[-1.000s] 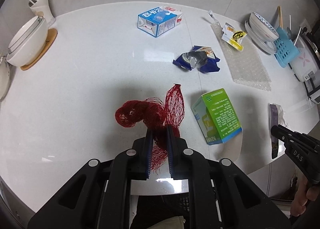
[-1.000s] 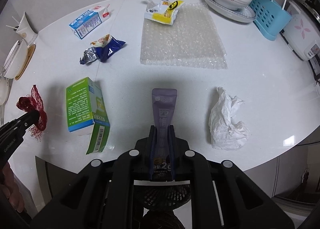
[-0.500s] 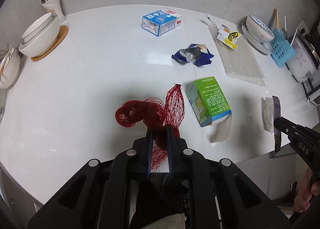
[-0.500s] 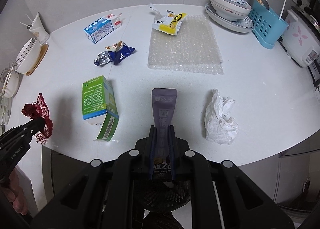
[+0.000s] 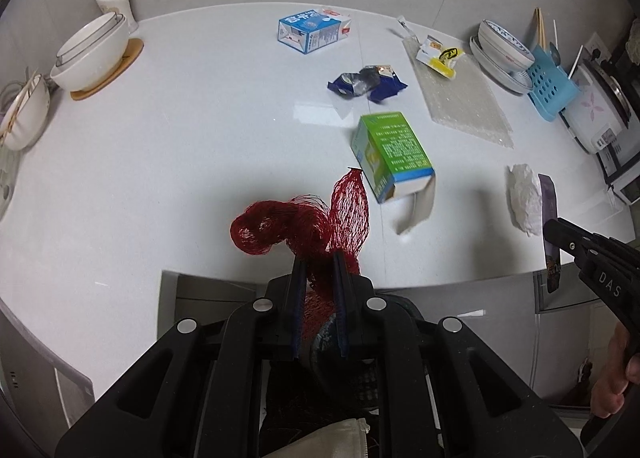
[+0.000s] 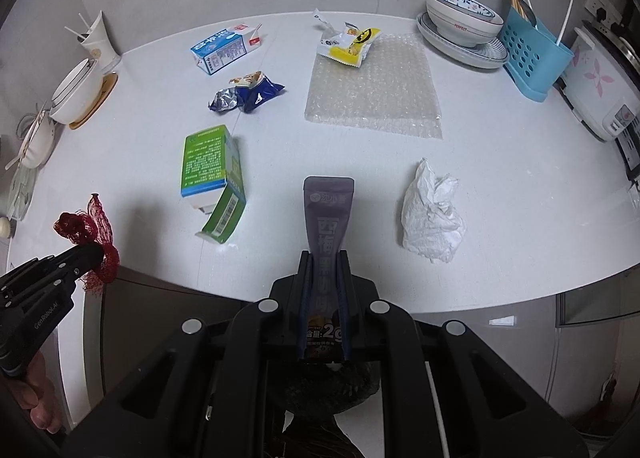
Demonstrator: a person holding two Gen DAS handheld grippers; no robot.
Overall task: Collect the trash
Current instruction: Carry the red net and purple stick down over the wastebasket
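Left wrist view shows the left gripper clamped on a red mesh net, just near-side of the green box on the counter. Beside that box, the right gripper pinches a purple sachet above the counter edge.

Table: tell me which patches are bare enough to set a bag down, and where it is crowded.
Widest bare patch: the left half of the table, between the white bowl, blue milk carton and green box. A smaller one lies right of the crumpled tissue, below the bubble wrap. Crowded: the back right, around the dishes and blue rack.
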